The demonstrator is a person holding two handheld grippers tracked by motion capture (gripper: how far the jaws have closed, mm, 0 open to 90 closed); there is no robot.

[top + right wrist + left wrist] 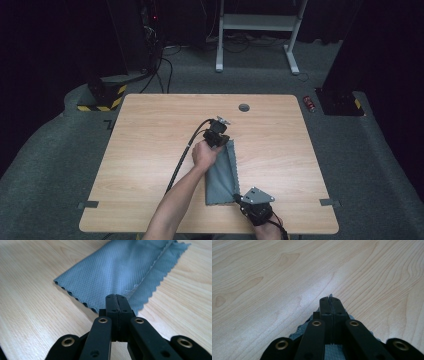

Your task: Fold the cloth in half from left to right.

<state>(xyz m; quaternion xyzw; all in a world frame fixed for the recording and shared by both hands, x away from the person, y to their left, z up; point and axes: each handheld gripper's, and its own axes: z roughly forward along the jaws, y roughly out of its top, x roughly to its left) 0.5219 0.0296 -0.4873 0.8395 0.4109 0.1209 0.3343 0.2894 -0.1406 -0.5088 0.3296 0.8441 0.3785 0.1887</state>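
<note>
A grey cloth (222, 175) with zigzag edges lies folded lengthwise on the wooden table (150, 150), a little right of its middle. At the cloth's far end, my left gripper (226, 142) is shut on the cloth's edge. In the left gripper view the jaws (330, 300) are pressed together, with a bit of the cloth (297, 333) poking out at the tip and more beneath them. My right gripper (237, 198) is shut on the near right corner. In the right gripper view the cloth (120, 267) stretches away from the closed jaws (116, 297).
A round cable hole (244, 107) sits near the table's far edge. Tape marks (88, 204) are stuck by the near corners. On the carpet beyond the table are a white desk frame (257, 22), a red can (310, 103) and a yellow-black striped base (102, 97).
</note>
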